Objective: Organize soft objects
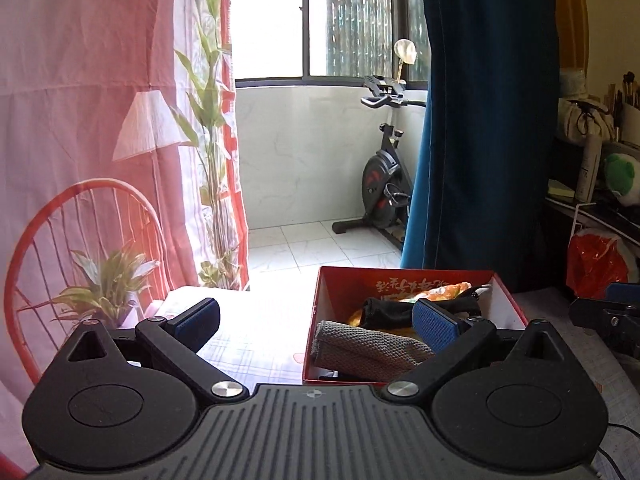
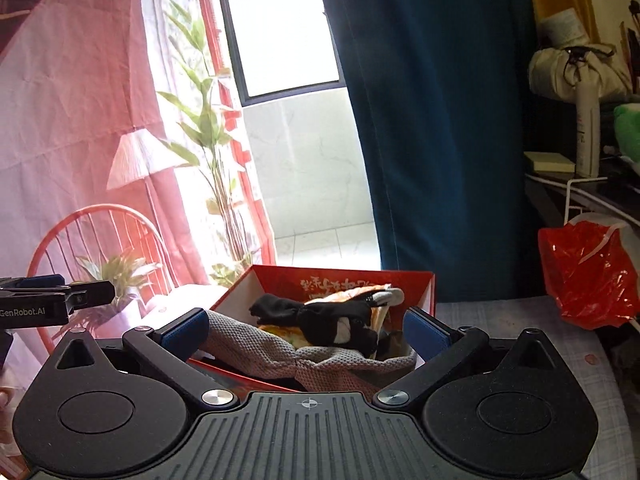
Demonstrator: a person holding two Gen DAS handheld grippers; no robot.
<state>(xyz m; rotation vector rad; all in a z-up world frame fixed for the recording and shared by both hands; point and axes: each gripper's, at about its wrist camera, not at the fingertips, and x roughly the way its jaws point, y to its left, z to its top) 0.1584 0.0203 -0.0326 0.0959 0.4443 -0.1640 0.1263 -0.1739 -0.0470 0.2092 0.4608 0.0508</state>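
Observation:
A red cardboard box (image 1: 342, 280) (image 2: 426, 292) stands on the table and holds soft things. A grey knitted cloth (image 1: 368, 350) (image 2: 256, 344) lies folded at its near side. A black fabric piece (image 1: 384, 310) (image 2: 332, 318) rests on an orange and white patterned item (image 1: 444, 291) (image 2: 360, 296). My left gripper (image 1: 320, 320) hangs open above the box's left wall, nothing between its blue pads. My right gripper (image 2: 306, 332) is open too, raised over the box, with the cloths below it and untouched.
A pink printed curtain (image 1: 80, 120) hangs at the left, a dark blue curtain (image 1: 480, 120) behind the box. An exercise bike (image 1: 384, 176) stands on the balcony. A red plastic bag (image 2: 588, 276) and cluttered shelves (image 2: 580, 184) are at the right. The other gripper (image 2: 48, 300) shows at the left.

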